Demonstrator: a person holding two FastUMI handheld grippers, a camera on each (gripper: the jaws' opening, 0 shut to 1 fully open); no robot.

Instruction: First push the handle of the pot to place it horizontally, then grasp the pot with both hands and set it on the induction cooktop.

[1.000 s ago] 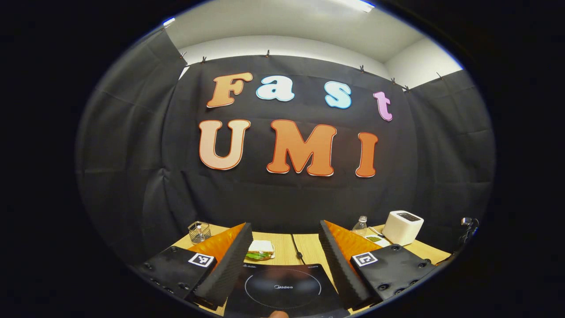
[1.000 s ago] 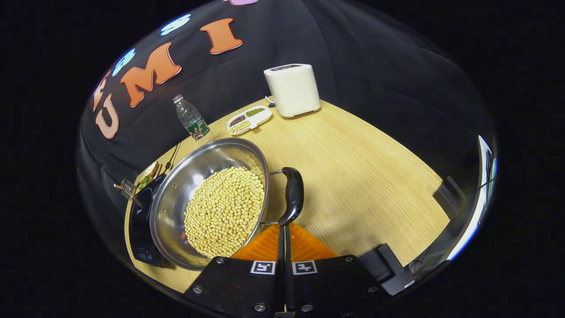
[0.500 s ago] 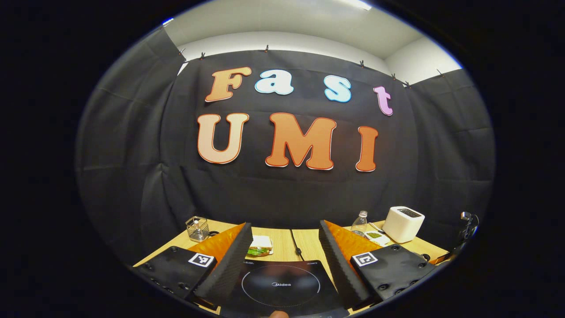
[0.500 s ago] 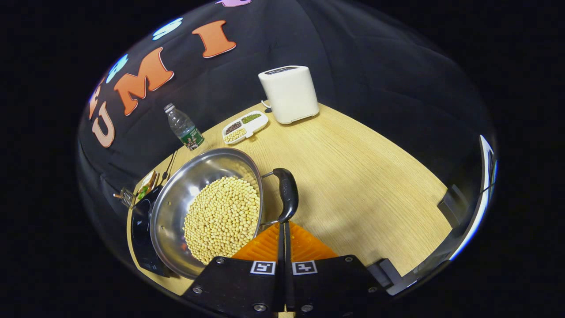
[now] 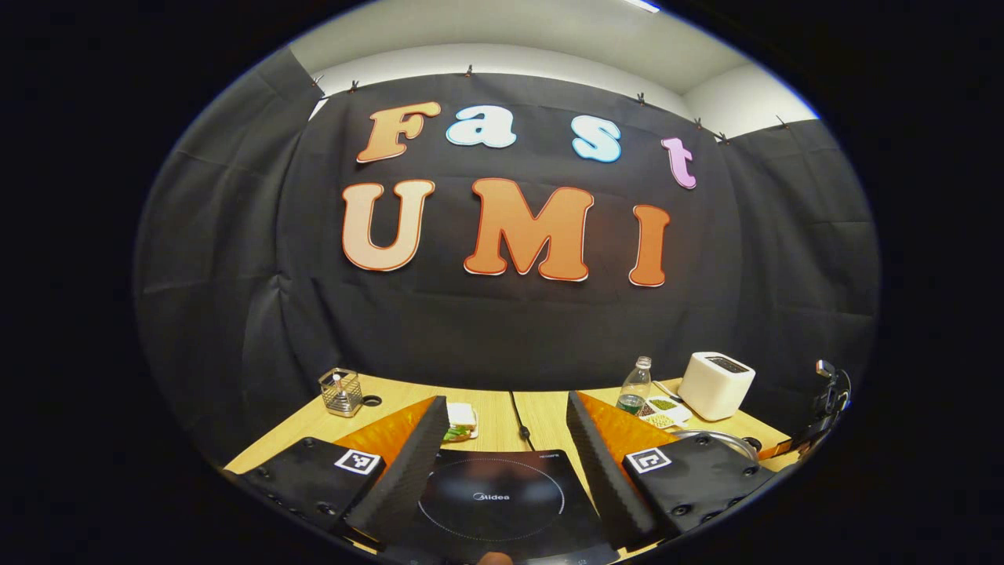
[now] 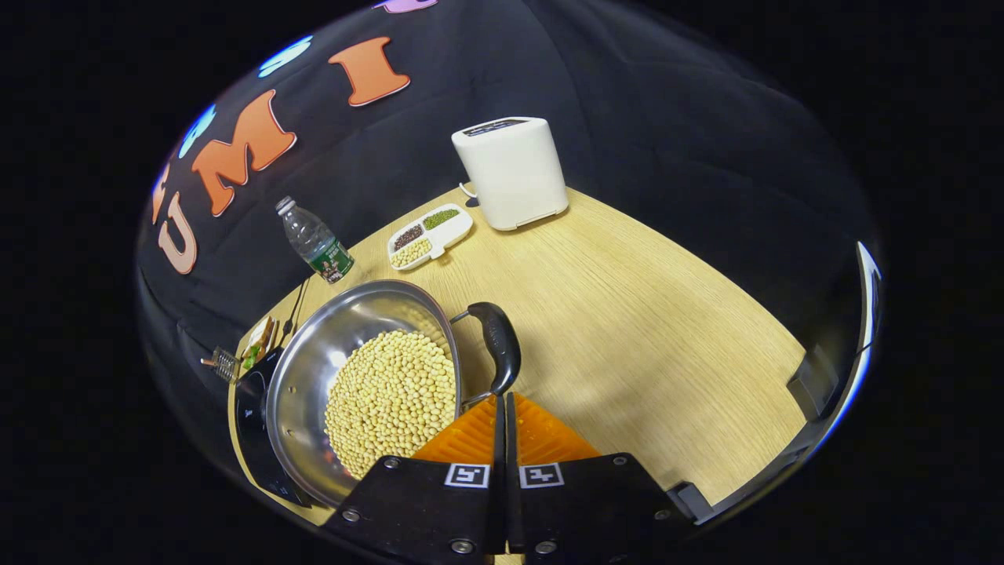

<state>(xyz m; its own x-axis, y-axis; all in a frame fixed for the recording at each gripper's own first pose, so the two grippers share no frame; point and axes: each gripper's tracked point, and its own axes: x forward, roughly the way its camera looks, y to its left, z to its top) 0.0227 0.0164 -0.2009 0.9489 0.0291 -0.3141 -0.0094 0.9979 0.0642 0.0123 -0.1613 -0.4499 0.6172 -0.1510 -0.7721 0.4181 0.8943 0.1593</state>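
A steel pot [image 6: 314, 369] full of pale yellow beans [image 6: 392, 400] stands on the wooden table [image 6: 627, 329]. Its black handle [image 6: 496, 345] points toward the camera. My right gripper [image 6: 502, 397] is shut, with nothing between its fingers, and its tips are at the near end of the handle. The black induction cooktop [image 6: 249, 424] lies just left of the pot. In the left gripper view, my left gripper [image 5: 506, 402] is open above the cooktop [image 5: 490, 502], which shows between its fingers. A sliver of the pot's rim [image 5: 725, 436] shows behind the right finger.
At the back of the table stand a white toaster [image 6: 514, 169], a water bottle [image 6: 314, 242] and a divided dish of beans [image 6: 430, 235]. A sandwich [image 5: 459, 420], a wire basket [image 5: 341, 391] and the cooktop's cord [image 5: 519, 420] lie beyond the cooktop.
The pot and its handle have shifted left in the right gripper view, with the shut tips staying at the handle's end. The left gripper view has tipped downward, showing more table and the pot's rim.
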